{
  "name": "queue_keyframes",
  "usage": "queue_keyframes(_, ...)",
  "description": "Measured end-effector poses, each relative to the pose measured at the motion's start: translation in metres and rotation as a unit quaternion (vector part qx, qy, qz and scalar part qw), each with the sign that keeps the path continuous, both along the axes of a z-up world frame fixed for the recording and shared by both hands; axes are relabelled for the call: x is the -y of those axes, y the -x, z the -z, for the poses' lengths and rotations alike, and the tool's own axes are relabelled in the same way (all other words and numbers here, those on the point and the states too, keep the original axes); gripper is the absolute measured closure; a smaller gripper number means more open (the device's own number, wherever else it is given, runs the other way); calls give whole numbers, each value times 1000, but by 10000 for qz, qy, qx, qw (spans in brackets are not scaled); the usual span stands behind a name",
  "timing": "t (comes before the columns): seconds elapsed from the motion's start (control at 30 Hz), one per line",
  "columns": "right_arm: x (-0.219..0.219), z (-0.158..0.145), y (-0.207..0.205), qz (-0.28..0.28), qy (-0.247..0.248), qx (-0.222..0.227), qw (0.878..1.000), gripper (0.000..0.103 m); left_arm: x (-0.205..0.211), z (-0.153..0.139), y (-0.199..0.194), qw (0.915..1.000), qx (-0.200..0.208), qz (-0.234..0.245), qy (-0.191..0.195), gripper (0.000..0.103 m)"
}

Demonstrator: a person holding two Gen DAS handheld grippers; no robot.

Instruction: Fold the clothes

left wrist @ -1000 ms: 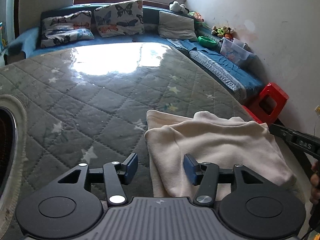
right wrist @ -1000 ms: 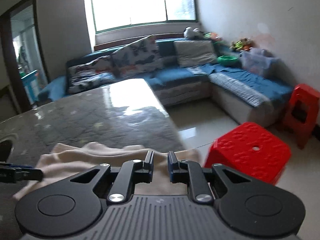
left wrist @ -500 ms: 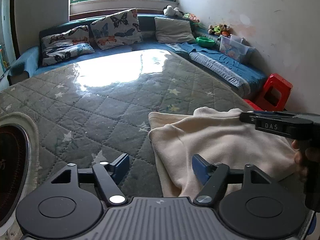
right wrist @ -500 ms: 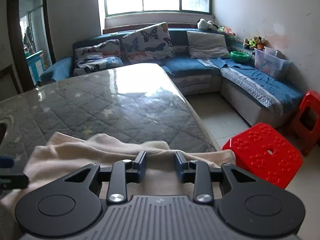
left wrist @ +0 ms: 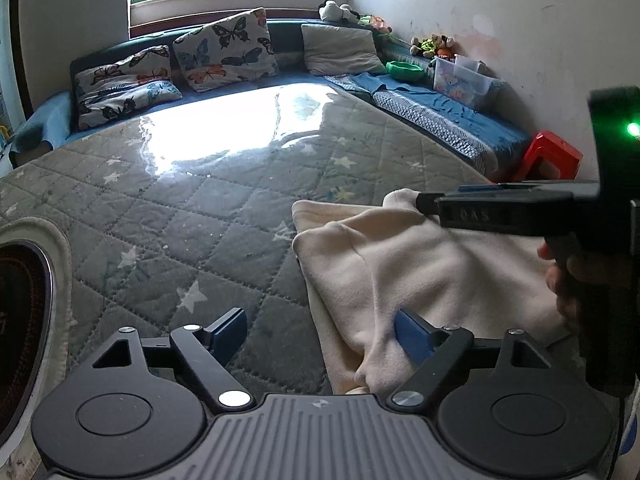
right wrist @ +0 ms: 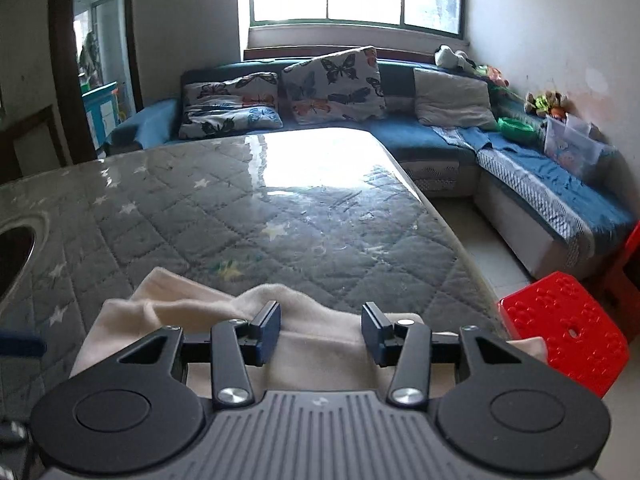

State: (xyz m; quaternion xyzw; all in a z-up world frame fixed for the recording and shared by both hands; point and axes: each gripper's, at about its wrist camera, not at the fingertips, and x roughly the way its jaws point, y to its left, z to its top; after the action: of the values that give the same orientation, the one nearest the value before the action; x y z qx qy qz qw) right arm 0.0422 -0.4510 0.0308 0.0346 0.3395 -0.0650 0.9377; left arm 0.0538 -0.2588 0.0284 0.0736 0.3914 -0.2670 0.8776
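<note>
A cream garment [left wrist: 420,268] lies folded on the grey quilted table [left wrist: 200,216] at its near right corner. My left gripper [left wrist: 320,334] is open, low over the garment's left edge, with its right finger [left wrist: 412,336] over the cloth. My right gripper [right wrist: 320,326] is open above the garment [right wrist: 320,344]. It also shows in the left wrist view [left wrist: 500,212], above the garment's far right part.
A dark round opening with a pale rim [left wrist: 24,320] is at the table's left. A red stool [right wrist: 568,328] stands off the table's right edge. A blue sofa with pillows [right wrist: 320,84] runs along the far and right walls.
Both grippers have opened wider. The right gripper was shut one second ago and has moved up and left over the garment. The left gripper has shifted slightly left.
</note>
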Motion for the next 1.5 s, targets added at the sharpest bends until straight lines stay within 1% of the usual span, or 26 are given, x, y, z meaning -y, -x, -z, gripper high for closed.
queue_keyframes(0.03, 1, 1, -2, 28, -19, -16, 10000, 56, 0, 0, 0, 10000, -2, -3, -9, 18)
queue_keyframes(0.1, 1, 1, -3, 54, -30, -17, 10000, 50, 0, 1, 0, 10000, -5, -10, -26, 18)
queue_keyframes(0.3, 1, -6, 1, 68, -35, 58, 10000, 49, 0, 1, 3, 10000, 22, -30, -49, 15)
queue_keyframes(0.4, -1, -15, 16, -27, 20, 84, 10000, 46, -1, 1, 4, 10000, 25, -50, -59, 14)
queue_keyframes(0.5, -5, -18, 39, -175, 17, 92, 9998, 45, -1, 0, 5, 9999, 42, -63, -71, 14)
queue_keyframes(0.63, -8, -18, 72, -165, 34, 103, 9998, 45, -3, -2, 7, 9999, 98, -68, -76, 13)
queue_keyframes(0.87, -8, -6, 132, 331, 278, 210, 9988, 45, -10, 1, 8, 9999, 108, -91, -66, 12)
queue_keyframes(0.97, -11, -1, 149, 421, 345, 371, 9978, 44, -11, 2, 10, 9998, 135, -93, -77, 11)
queue_keyframes(1.03, -13, -1, 157, 454, 385, 406, 9974, 44, -12, 0, 11, 9998, 154, -99, -76, 11)
queue_keyframes(1.1, -12, -5, 165, 490, 353, 511, 9969, 47, -12, -2, 12, 9997, 198, -104, -79, 11)
queue_keyframes(1.2, -12, -8, 166, 418, 260, 626, 9968, 50, -10, -4, 15, 9995, 266, -94, -122, 11)
queue_keyframes(1.23, -12, -8, 165, 391, 241, 625, 9970, 51, -9, -3, 17, 9995, 281, -69, -140, 11)
queue_keyframes(1.3, -12, -3, 161, 419, 208, 441, 9979, 53, -10, -2, 19, 9994, 290, -76, -161, 11)
queue_keyframes(1.33, -13, -3, 163, 424, 196, 453, 9979, 53, -10, -2, 20, 9994, 294, -79, -171, 11)
queue_keyframes(1.4, -14, -4, 166, 435, 172, 477, 9978, 57, -13, -4, 22, 9995, 284, -87, -146, 11)
queue_keyframes(1.5, -13, -8, 169, 478, 120, 598, 9970, 58, -13, -4, 25, 9993, 338, -84, -142, 11)
